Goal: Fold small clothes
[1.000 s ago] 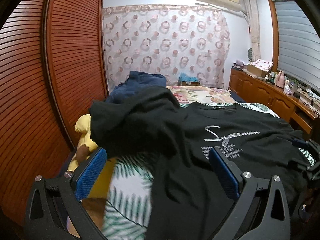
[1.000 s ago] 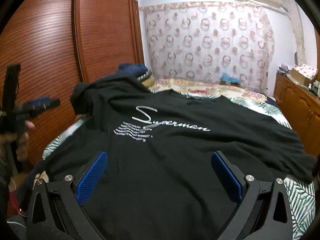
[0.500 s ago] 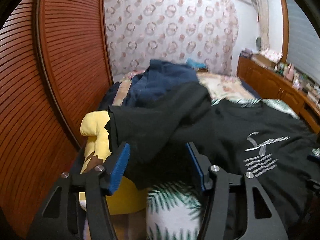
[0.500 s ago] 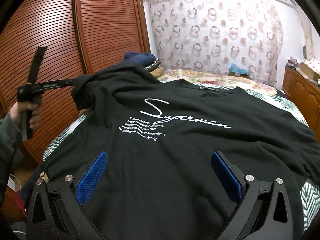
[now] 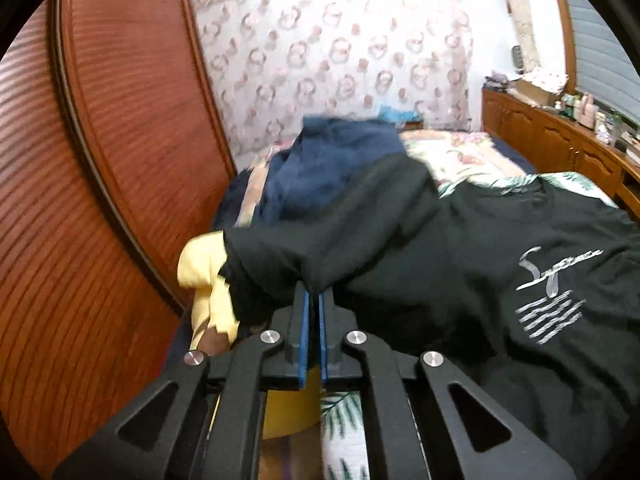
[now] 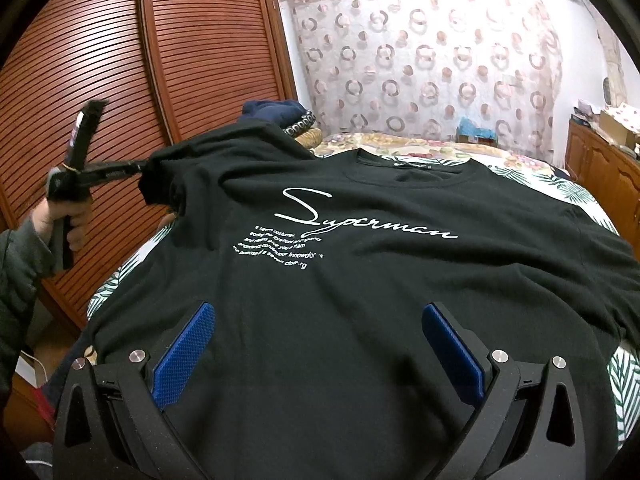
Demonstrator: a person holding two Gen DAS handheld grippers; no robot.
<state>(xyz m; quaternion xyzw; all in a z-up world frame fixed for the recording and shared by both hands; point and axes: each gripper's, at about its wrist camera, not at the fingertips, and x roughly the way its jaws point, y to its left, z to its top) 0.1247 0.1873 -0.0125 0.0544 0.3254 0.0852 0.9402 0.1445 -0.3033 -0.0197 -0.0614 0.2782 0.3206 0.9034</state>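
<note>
We note a black T-shirt (image 6: 360, 280) of soft matte knit lying front-up across the bed (image 6: 576, 192), its ribbed round collar toward the far end and white script lettering with small printed lines across the chest. The cloth lies mostly flat, with shallow wrinkles near the right sleeve. The bedspread beneath is white with green palm-leaf print; further back it turns to a floral pattern. In the left wrist view the left gripper (image 5: 314, 300) has its blue-faced pads pressed nearly together on the hem of the shirt's left sleeve (image 5: 304, 248), which bunches into gathered folds where it is pinched. From the right wrist view we see the same tongs (image 6: 132, 168) reaching in level from the left, the sleeve lifted off the bed and drawn taut toward them. The left hand (image 6: 64, 220) wraps the handle in a fist, a dark quilted cuff at the wrist. The right gripper (image 6: 316, 344) hangs low over the shirt's lower front, angled downward, its textured blue pads (image 6: 184, 352) spread wide with nothing clamped between them. Behind the sleeve sits a heap of dark blue cloth (image 5: 340, 160), and a yellow soft item (image 5: 204, 276) shows at the bed's edge. Slatted reddish wooden doors (image 6: 100, 60) run along the left.
</note>
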